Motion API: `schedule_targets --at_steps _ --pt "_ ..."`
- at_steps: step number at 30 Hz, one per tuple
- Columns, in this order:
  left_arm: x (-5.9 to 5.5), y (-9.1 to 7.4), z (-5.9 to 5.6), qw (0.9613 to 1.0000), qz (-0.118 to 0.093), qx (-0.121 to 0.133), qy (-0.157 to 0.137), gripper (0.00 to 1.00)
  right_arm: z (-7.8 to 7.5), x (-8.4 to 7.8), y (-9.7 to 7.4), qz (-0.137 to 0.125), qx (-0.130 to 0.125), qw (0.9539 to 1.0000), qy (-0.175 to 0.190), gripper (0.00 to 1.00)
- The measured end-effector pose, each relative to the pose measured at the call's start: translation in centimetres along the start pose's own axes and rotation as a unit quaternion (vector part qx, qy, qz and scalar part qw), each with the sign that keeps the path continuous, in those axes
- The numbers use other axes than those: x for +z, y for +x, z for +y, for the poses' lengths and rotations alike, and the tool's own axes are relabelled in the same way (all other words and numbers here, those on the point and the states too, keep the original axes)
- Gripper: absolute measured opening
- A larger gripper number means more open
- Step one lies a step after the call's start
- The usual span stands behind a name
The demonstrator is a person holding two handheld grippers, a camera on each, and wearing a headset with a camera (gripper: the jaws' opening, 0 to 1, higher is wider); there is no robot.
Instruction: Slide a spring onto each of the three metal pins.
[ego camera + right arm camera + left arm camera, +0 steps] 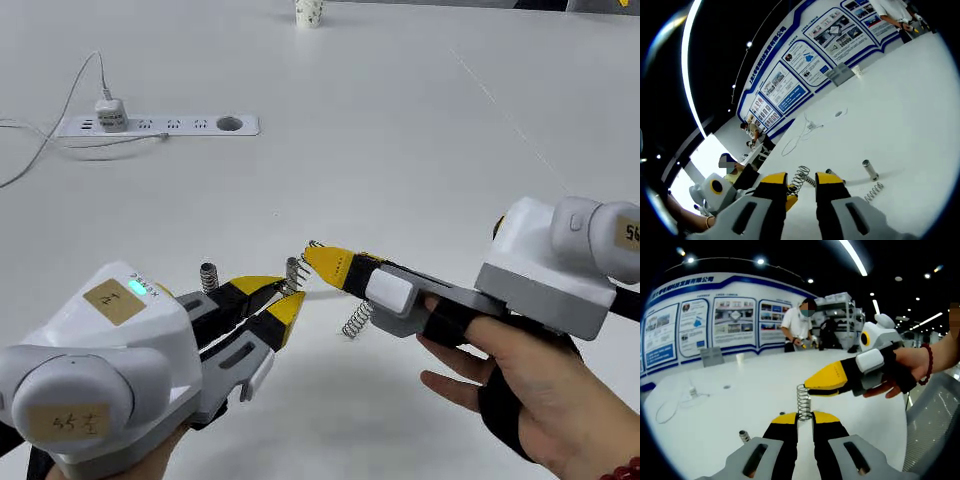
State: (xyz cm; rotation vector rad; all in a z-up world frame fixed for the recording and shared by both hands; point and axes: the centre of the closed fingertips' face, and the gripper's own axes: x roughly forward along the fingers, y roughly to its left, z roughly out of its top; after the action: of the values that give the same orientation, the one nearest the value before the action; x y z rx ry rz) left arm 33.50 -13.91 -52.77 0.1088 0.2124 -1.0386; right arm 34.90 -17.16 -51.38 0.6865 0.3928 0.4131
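Clamping the foot of an upright spring [803, 401] are the jaws of the left gripper [804, 416]; jaws of the right gripper [809, 386] pinch its top coil. On the table [400, 150], a pin [209, 277] stands just left; a loose spring [356, 320] lies right.

A broad white table [420, 130] stretches to the far side of the room. At far left on it lies a white power strip [160, 125] with a charger [110, 112] plugged in, and a paper cup [310, 12] stands near the far edge. Beyond the table, a curved white wall [740, 287] edged in blue carries a row of printed display panels [732, 315]. To their right stands a shelving rack [840, 310]. The ceiling [790, 255] is dark, with a long strip light [854, 257] and small round spotlights [760, 261]. A grey perforated surface [935, 430] lies at near right.
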Motion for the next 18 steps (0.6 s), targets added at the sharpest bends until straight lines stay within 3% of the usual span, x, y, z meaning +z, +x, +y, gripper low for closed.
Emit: schedule_targets --at_steps 6,18 --pt "0.39 -0.24 -0.12 1.0 -0.008 -0.003 -0.003 0.1 0.07 0.02 0.34 -0.003 0.004 0.9994 0.034 0.18" --pt "0.84 -0.25 -0.36 0.9999 -0.013 -0.006 -0.002 0.1 0.78 0.1 0.63 -0.006 0.021 0.9976 0.066 0.12"
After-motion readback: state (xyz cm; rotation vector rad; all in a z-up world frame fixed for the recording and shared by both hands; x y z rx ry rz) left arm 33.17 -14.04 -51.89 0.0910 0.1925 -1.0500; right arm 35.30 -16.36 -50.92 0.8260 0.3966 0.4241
